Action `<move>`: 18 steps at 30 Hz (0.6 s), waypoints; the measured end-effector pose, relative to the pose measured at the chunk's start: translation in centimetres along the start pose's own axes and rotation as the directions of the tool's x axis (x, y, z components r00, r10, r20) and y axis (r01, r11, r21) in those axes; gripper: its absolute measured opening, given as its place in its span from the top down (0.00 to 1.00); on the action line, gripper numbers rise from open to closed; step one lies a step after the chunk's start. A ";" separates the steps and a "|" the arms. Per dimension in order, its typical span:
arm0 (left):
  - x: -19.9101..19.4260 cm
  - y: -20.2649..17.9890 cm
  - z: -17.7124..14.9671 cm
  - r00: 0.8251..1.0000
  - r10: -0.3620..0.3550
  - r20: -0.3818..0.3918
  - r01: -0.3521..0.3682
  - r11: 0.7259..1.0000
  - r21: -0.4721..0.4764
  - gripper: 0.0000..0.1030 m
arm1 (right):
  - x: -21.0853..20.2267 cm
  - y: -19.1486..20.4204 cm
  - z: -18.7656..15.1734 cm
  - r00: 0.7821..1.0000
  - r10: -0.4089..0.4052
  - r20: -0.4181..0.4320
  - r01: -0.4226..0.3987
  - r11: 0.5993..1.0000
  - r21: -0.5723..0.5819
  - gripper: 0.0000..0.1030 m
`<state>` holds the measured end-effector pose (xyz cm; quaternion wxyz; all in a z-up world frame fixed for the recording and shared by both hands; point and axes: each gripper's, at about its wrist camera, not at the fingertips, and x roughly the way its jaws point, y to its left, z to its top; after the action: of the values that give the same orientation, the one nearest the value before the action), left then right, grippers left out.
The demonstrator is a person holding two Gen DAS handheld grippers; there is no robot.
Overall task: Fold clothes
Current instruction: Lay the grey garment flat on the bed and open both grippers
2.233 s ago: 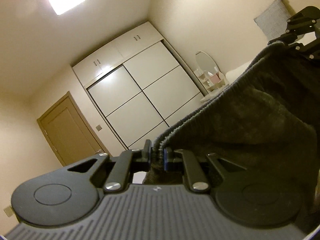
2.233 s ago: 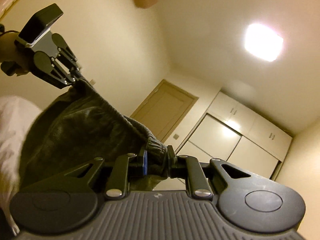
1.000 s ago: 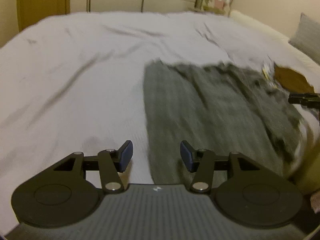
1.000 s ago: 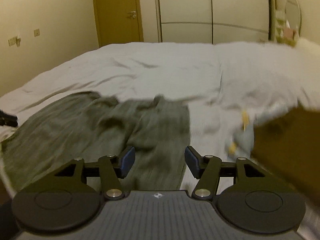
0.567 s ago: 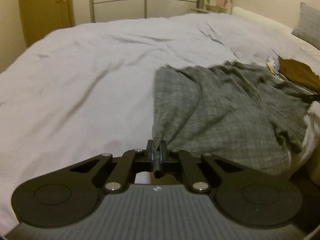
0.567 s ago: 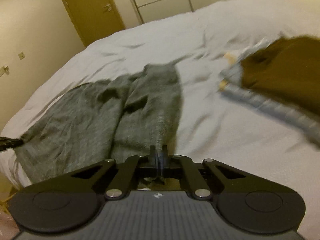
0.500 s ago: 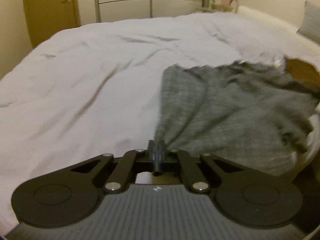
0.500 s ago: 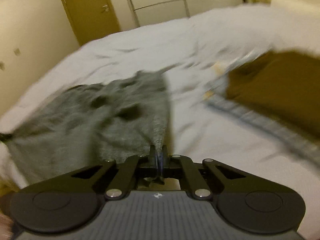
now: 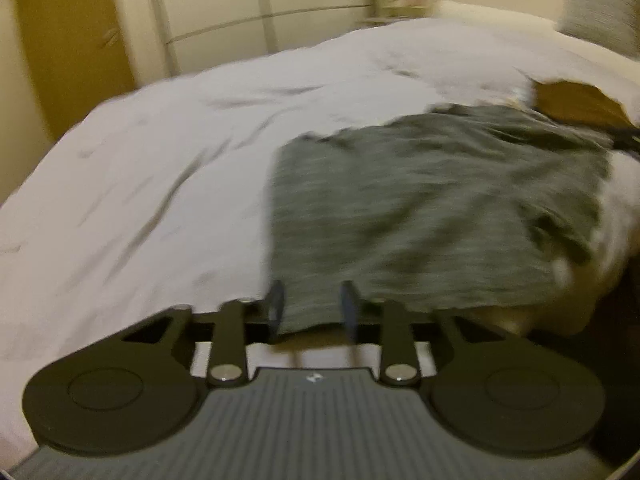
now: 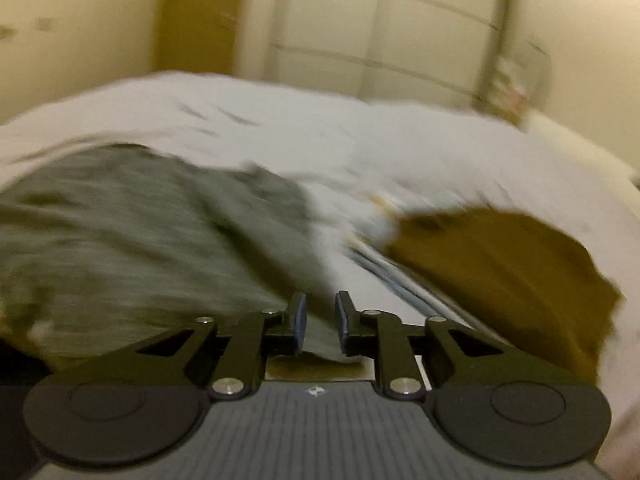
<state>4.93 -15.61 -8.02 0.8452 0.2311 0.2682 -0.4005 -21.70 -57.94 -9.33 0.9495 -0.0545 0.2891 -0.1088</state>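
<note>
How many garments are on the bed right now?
2 that I can make out: the grey garment spread at the near edge, and a brown garment to its right. Striped fabric beside the brown one might be another.

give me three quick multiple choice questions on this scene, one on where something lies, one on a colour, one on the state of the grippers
1. Where does the grey garment lie?
A. on the bed
B. on the floor
C. in the wardrobe

2. What colour is the cloth to the right of the grey garment?
A. red
B. brown
C. blue

3. How do the left gripper and right gripper stand?
A. both open
B. both shut on fabric
C. only the left open

Answers: 1 A, it is spread on the white sheet. 2 B, a brown piece lies beside it. 3 A, each shows a gap between its fingers.
</note>
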 end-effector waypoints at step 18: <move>2.1 -5.3 -0.7 0.995 -0.085 -0.044 0.090 0.989 0.117 0.68 | 4.2 11.9 -2.2 0.941 0.283 -0.187 -0.333 0.871 -0.360 0.69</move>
<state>1.65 -19.36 -10.81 0.8061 0.2769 0.2701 -0.4478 -17.48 -47.45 -15.39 0.9045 -0.1869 0.3700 0.0999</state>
